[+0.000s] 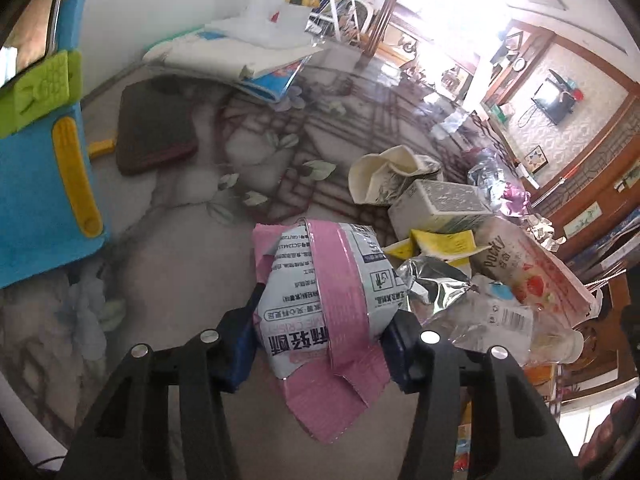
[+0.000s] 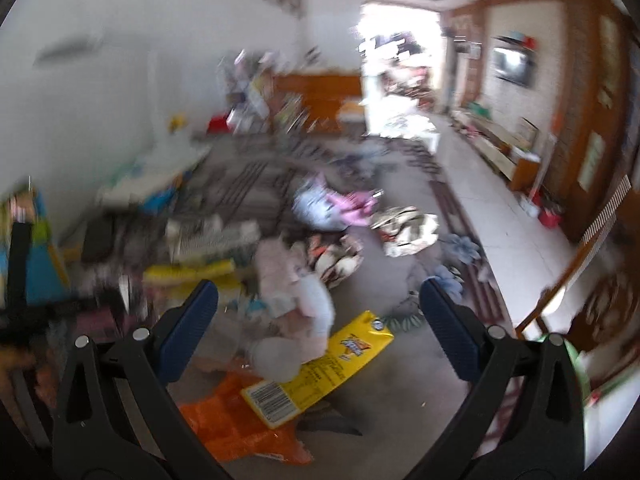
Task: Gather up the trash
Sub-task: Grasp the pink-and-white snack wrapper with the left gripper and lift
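Pink and white, the crumpled snack wrapper (image 1: pixel 320 300) sits between the blue pads of the left gripper (image 1: pixel 320 344), which are closed on its two sides and hold it over the glass table (image 1: pixel 192 240). Its print is in Chinese characters, seen upside down, with a small recycling mark and a line of fine text; I can not read more of it. Just to its right lies a pile of other trash on the table: a strawberry box with the word "Pocky" (image 1: pixel 532 272), a shiny silver foil bag (image 1: pixel 436 288), a clear plastic bottle with a barcode label (image 1: pixel 504 320), a yellow packet (image 1: pixel 444 244), a white carton (image 1: pixel 436 204) and a crushed paper cup (image 1: pixel 384 176). A dark brown cushion (image 1: pixel 156 132) lies further away on the left.

The right gripper (image 2: pixel 320 332) has its jaws wide apart with nothing between the pads. Below it lie a yellow packet with a barcode (image 2: pixel 320 368) and an orange plastic bag (image 2: pixel 236 428). This view is blurred, so the pale lump near the yellow packet is perhaps a plastic bottle (image 2: pixel 296 320); its label is not readable
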A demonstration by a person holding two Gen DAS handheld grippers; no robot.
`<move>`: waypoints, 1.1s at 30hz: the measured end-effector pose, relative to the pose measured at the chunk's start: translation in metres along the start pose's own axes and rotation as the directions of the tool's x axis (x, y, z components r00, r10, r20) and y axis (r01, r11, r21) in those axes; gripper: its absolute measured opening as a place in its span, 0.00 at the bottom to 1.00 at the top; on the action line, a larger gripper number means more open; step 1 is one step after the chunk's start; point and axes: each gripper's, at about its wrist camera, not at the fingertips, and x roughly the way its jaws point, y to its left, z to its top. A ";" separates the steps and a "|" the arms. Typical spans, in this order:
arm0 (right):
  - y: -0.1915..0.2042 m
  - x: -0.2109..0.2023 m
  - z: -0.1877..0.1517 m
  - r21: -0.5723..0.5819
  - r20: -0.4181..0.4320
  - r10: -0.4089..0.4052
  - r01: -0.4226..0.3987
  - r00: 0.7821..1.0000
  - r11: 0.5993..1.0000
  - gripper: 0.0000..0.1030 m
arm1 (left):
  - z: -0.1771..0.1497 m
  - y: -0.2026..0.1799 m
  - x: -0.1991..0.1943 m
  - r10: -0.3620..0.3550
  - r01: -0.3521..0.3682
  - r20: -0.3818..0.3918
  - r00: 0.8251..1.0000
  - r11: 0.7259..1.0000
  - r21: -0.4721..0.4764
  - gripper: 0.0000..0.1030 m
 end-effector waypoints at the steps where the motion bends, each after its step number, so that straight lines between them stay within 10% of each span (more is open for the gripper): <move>1: 0.005 0.010 0.006 -0.025 -0.034 0.023 -0.024 0.999 0.999 0.97 | 0.000 -0.002 0.000 -0.002 0.002 0.004 1.000 1.000 0.006 0.48; 6: 0.011 0.060 0.020 0.010 -0.202 0.105 -0.105 0.974 0.994 0.91 | 0.001 -0.003 -0.005 -0.014 0.014 0.014 1.000 1.000 0.010 0.48; 10: 0.008 0.078 0.014 0.055 -0.240 0.113 -0.103 0.964 0.993 0.44 | 0.001 -0.001 -0.012 -0.042 0.042 0.019 0.999 0.999 0.001 0.48; 13: 0.003 0.067 0.013 0.097 -0.188 0.149 -0.133 0.971 0.986 0.34 | 0.002 -0.002 -0.020 -0.053 0.052 0.048 0.997 0.999 0.009 0.48; 22: -0.037 -0.009 0.018 0.192 0.040 0.188 -0.192 0.981 0.962 0.28 | 0.002 -0.026 -0.068 -0.026 -0.009 0.273 0.962 0.992 0.123 0.48; 33: -0.105 -0.052 0.005 0.296 0.120 0.171 -0.200 0.978 0.934 0.22 | -0.021 -0.113 -0.103 -0.206 0.117 0.309 0.929 0.952 0.282 0.48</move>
